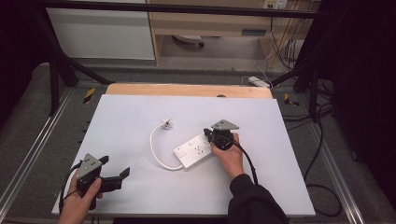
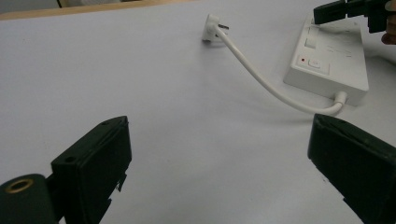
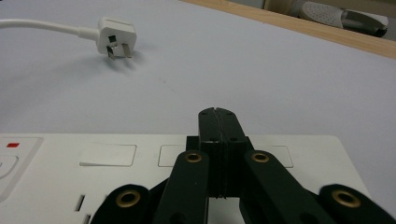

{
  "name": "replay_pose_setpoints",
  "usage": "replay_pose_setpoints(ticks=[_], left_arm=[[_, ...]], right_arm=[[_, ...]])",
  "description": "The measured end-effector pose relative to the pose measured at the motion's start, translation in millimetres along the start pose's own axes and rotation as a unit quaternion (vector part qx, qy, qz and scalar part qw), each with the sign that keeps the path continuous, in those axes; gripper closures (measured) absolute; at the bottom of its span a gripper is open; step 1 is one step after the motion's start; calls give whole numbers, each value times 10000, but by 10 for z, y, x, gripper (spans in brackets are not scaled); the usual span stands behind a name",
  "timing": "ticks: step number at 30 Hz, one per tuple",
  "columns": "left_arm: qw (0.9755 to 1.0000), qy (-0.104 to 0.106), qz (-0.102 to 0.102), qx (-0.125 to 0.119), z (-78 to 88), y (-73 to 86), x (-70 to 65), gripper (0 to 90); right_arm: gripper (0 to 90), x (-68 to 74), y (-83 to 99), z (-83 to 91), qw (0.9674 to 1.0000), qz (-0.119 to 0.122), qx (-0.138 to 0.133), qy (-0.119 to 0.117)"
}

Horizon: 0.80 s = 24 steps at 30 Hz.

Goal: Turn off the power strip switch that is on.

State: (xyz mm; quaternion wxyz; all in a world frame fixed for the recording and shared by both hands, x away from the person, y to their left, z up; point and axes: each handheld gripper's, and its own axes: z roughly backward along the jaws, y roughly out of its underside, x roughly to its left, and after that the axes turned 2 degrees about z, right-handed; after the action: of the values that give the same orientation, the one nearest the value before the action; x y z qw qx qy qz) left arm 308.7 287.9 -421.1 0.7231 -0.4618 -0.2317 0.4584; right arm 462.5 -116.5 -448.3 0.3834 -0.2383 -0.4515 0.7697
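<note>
A white power strip (image 1: 194,149) lies mid-table, with a red-marked switch (image 2: 314,63) at its near end. Its short white cable (image 1: 156,149) loops left and back to a white plug (image 1: 166,124) lying on its side, prongs showing (image 3: 115,38). My right gripper (image 1: 206,132) is shut with nothing between the jaws; its tips (image 3: 218,122) sit just above the strip's top face (image 3: 116,158) near the far edge. My left gripper (image 1: 115,165) rests at the front left, wide open and holding nothing, pointing towards the strip (image 2: 331,60) and the plug (image 2: 211,27).
A white sheet (image 1: 140,112) covers the table, with a wooden edge (image 1: 187,89) along its far side. Black frame posts stand at the far corners. Cables (image 1: 322,140) and another white strip (image 1: 259,82) lie on the floor to the right.
</note>
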Motion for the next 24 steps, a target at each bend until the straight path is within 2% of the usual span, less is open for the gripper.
replay_pose_setpoints(ticks=[24], left_arm=[[10000, 0, -17, 3, 0, 0, -3, 61]], right_arm=[[900, 14, 22, -20, 10000, -20, 30, -28]])
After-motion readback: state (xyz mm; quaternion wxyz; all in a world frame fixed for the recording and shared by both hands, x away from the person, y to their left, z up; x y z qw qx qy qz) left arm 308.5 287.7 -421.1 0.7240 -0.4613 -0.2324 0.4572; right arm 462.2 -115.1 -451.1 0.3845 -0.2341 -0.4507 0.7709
